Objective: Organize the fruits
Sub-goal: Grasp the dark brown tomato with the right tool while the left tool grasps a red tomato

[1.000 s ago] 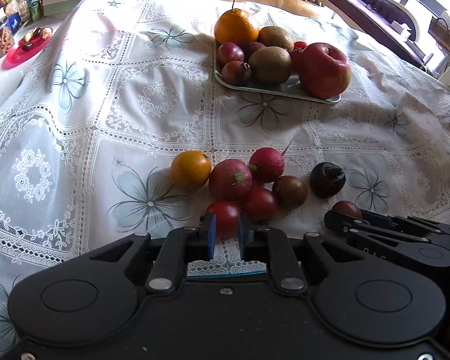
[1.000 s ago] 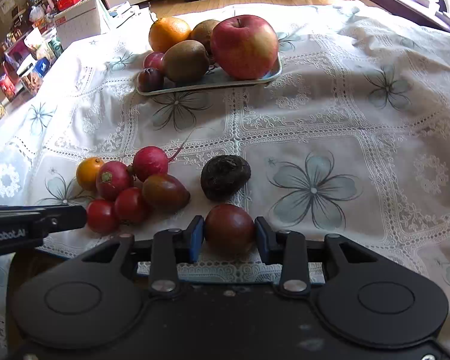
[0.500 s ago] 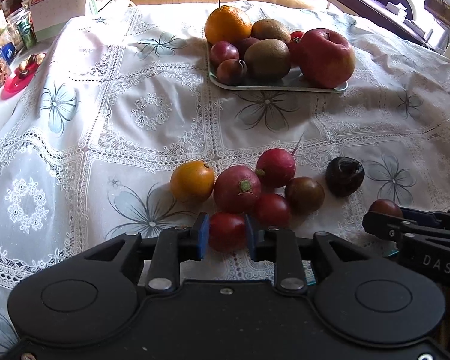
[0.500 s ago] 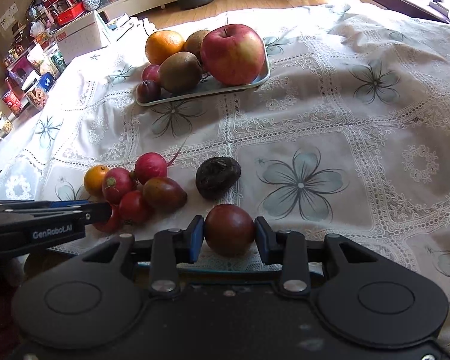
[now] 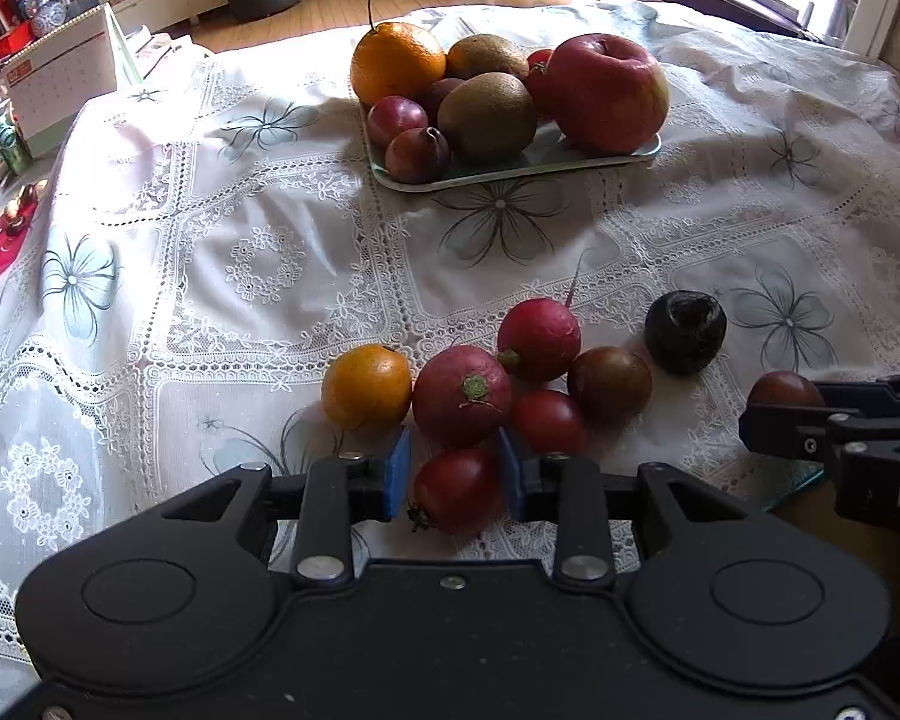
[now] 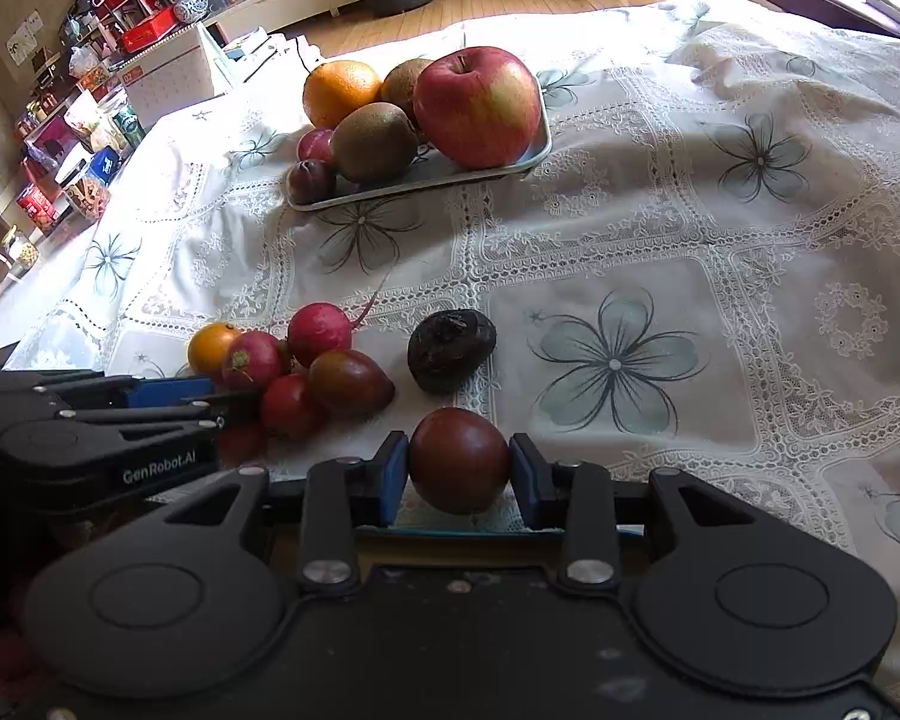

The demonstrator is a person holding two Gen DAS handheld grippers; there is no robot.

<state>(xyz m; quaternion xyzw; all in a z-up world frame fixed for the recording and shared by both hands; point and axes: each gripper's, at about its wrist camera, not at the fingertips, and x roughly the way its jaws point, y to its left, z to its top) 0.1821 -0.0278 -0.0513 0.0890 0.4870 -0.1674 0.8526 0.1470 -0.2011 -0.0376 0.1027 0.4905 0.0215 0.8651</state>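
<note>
Fruits already gathered fill the pale tray [image 5: 513,171] at the far side of the lace tablecloth [image 5: 210,252]: a big red apple [image 5: 606,93], an orange [image 5: 397,63], kiwis [image 5: 487,117] and small plums [image 5: 417,155]; compared with a second ago the tray looms larger and more central in both views. Nearer, the loose cluster lies on the cloth: two radishes [image 5: 462,395], a small orange fruit [image 5: 366,387], a wrinkled black fruit [image 5: 684,331] a little apart, and tomatoes [image 5: 609,384]. The left gripper [image 5: 455,471], which a second ago was nearly closed just short of the red tomato [image 5: 457,491], now has its jaws spread around that tomato, the blue pads [image 5: 397,469] close on either side; whether they press it cannot be told. The right gripper [image 6: 459,471] still clamps the dark tomato [image 6: 459,459] between its pads, jaws about a fruit's width apart, near the table's front edge.
</note>
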